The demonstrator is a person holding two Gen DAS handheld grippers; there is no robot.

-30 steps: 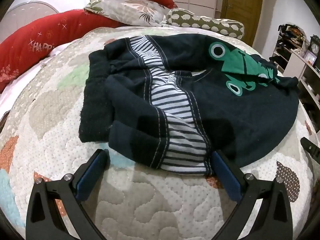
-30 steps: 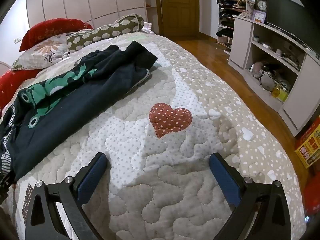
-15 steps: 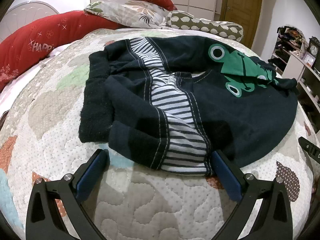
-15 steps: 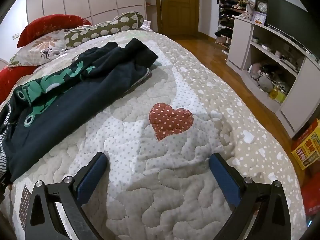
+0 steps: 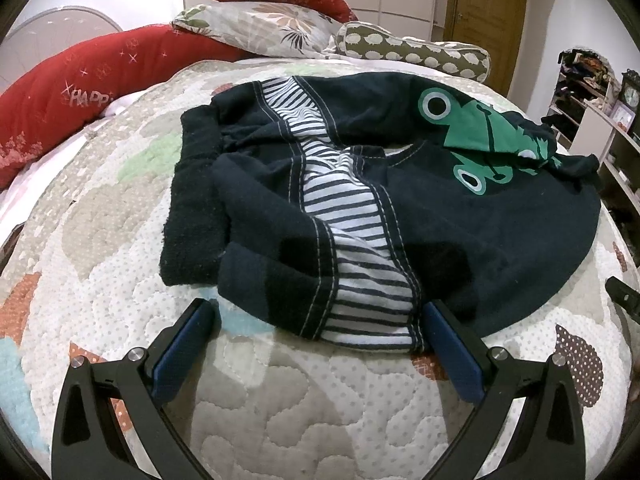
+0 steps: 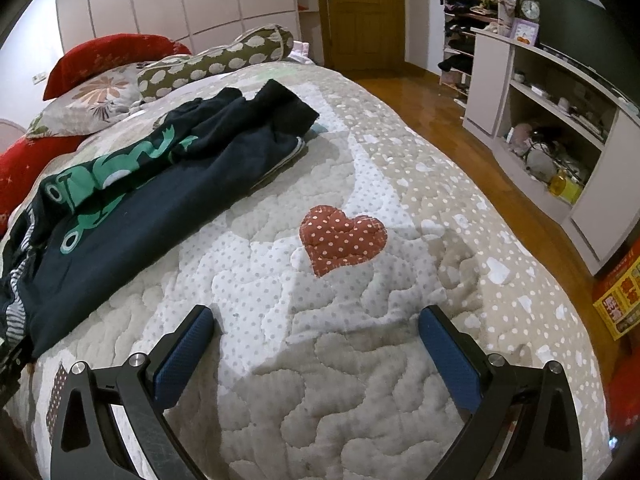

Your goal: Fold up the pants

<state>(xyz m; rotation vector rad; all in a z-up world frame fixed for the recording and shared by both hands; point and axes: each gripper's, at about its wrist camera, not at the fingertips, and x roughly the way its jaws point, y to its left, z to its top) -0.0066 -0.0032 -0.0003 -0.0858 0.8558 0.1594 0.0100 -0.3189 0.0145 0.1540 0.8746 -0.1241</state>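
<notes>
Dark navy pants [image 5: 480,216] with a striped side panel and a green frog print lie crumpled on the quilted bed [image 5: 280,400]. My left gripper [image 5: 316,320] is open, its blue pads either side of the pants' near striped hem, just at its edge. In the right wrist view the pants [image 6: 168,184] stretch along the left, legs toward the pillows. My right gripper [image 6: 316,324] is open and empty over bare quilt, right of the pants and just short of a red heart patch [image 6: 342,238].
Red, floral and spotted pillows [image 5: 276,28] line the bed's head. A shelf unit [image 6: 552,120] with clutter stands right of the bed across a wood floor [image 6: 440,120]. A yellow-red box [image 6: 622,296] sits on the floor.
The right gripper has drifted slightly forward and left, toward the pants. The left gripper has barely moved. Both stay open.
</notes>
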